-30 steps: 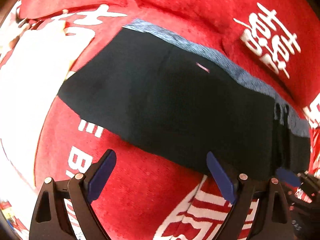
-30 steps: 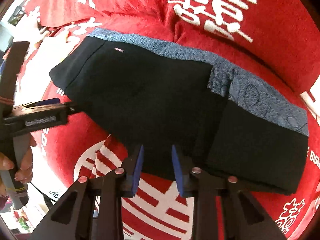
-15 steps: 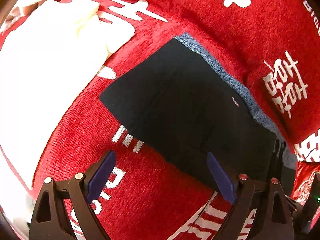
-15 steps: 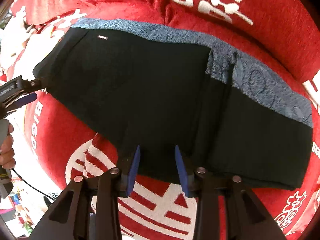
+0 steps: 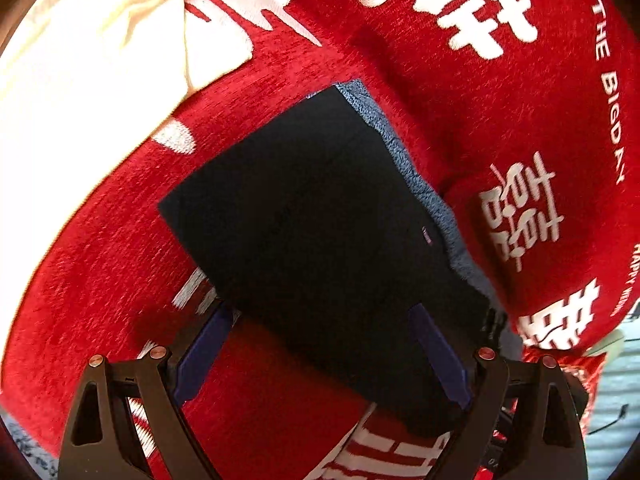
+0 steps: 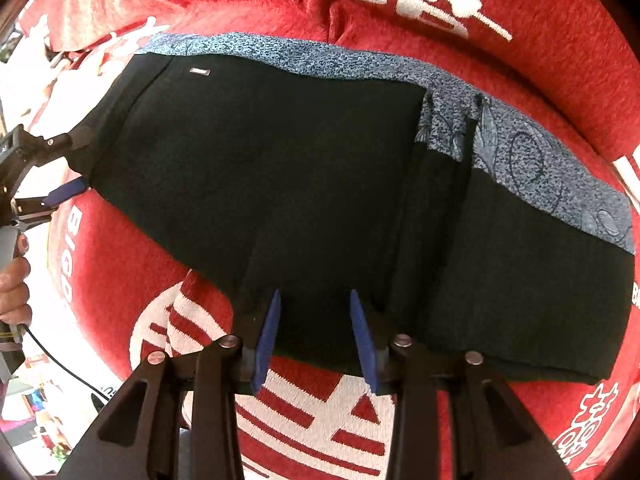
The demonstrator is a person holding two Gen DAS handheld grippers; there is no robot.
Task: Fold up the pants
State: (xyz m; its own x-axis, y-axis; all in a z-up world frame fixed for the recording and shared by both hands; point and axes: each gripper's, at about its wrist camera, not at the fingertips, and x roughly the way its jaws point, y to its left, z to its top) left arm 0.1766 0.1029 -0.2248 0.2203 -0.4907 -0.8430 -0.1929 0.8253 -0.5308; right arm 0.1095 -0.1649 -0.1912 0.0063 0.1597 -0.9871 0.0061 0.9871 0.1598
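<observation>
Black pants point(image 6: 300, 168) with a blue patterned inner waistband point(image 6: 520, 144) lie folded on a red blanket point(image 6: 540, 20). In the left wrist view the pants point(image 5: 320, 232) run diagonally. My left gripper point(image 5: 320, 320) is open, its blue fingers astride the near edge of the pants. It also shows at the left of the right wrist view point(image 6: 60, 164), at the pants' left end. My right gripper point(image 6: 316, 300) is open with a narrower gap, its fingertips over the pants' near hem.
The red blanket with white characters point(image 5: 520, 208) covers the whole surface. A white cloth point(image 5: 80, 80) lies at the upper left of the left wrist view. A hand point(image 6: 14, 292) and a cable point(image 6: 60, 364) show at the left edge.
The left gripper has swung around and closed in on the pants' left end, so the pants now lie diagonal in its view. The right gripper has moved slightly nearer the hem.
</observation>
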